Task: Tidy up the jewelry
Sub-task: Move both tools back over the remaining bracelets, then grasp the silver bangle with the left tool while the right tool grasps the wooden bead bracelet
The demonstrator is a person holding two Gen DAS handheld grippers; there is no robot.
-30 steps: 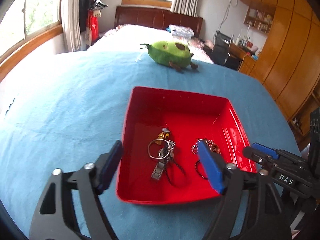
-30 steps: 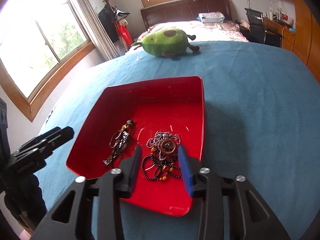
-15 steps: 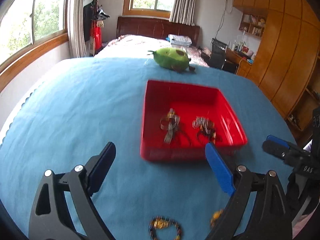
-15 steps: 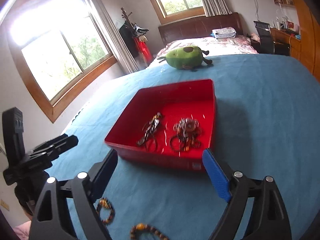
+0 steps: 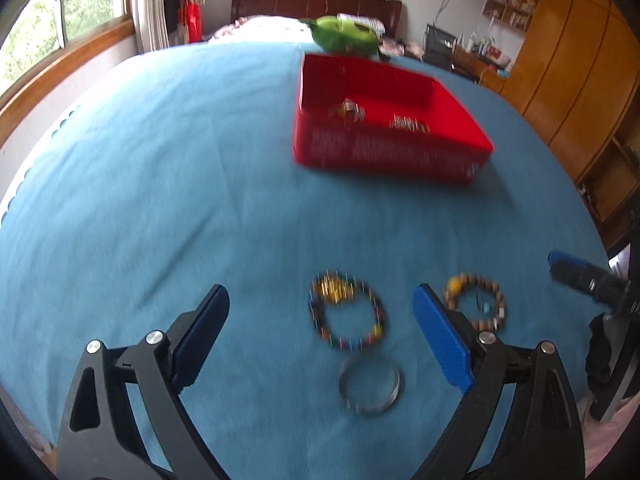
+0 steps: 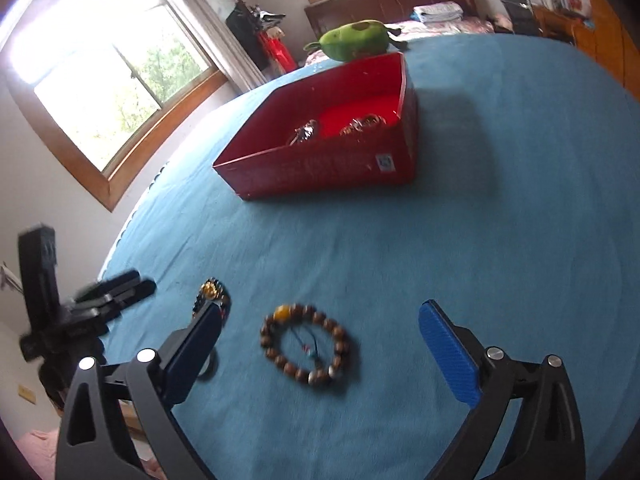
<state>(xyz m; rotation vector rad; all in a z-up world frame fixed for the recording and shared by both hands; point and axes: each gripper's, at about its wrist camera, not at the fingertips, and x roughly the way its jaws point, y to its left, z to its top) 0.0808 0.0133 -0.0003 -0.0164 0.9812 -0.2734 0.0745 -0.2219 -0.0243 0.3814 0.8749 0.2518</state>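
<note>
A red tray on the blue cloth holds a key ring and chains. My left gripper is open and empty over a dark multicoloured bead bracelet, with a silver bangle just below it. A brown wooden bead bracelet lies to the right. My right gripper is open and empty, with this brown bracelet between its fingers. The dark bracelet peeks out behind the right gripper's left finger.
A green avocado plush lies beyond the tray. The blue cloth covers the table. A window is on the left, wooden cabinets on the right. The other gripper shows at each view's edge.
Both grippers have pulled back from over the tray toward the near edge and dropped low. The right gripper has opened wide. Three loose bracelets have come into view.
</note>
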